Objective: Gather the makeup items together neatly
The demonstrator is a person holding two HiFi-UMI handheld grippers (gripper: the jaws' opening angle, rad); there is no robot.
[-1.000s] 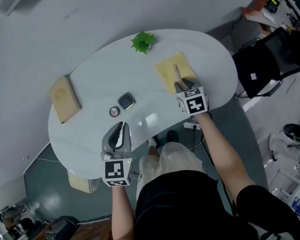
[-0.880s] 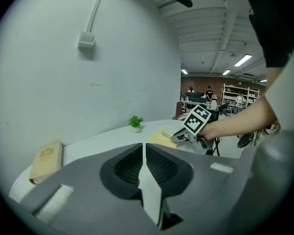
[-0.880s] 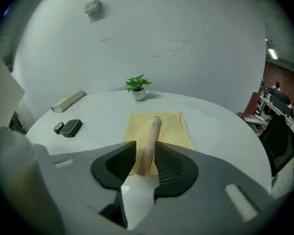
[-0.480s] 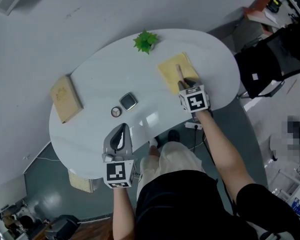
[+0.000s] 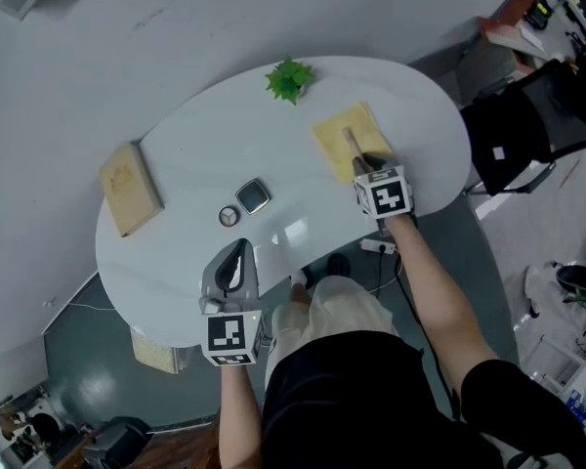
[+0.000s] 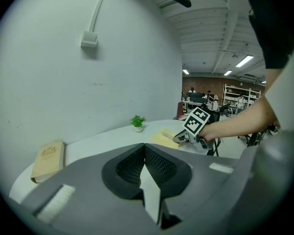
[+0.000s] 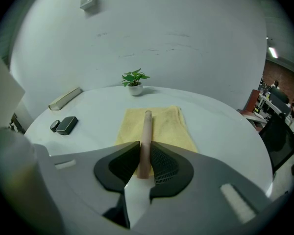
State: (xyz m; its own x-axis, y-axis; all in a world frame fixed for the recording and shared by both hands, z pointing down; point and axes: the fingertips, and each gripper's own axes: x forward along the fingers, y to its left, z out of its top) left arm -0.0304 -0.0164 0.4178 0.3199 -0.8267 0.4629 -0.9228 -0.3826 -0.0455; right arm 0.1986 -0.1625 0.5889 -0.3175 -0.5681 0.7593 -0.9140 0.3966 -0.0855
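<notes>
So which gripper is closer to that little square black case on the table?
Left. The left gripper hovers just nearside of the case; the right gripper, jaws just closing onto a pink stick, is farther right.

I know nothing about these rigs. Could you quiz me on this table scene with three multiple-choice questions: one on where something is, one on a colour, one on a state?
1. Where does the pink tube lie?
A. in a drawer
B. on the cloth
C. in a basket

2. What colour is the cloth?
A. yellow
B. blue
C. red

3. How do the left gripper's jaws stand?
A. wide apart
B. clamped on a brush
C. together, with nothing between them

Answers:
1. B: the right gripper view shows the tube lying along the cloth. The right gripper grips its near end, and its jaws have just been closing.
2. A: the cloth is yellow in both the head view and the right gripper view.
3. C: the left gripper view shows its pads meeting, with nothing between them.
</notes>
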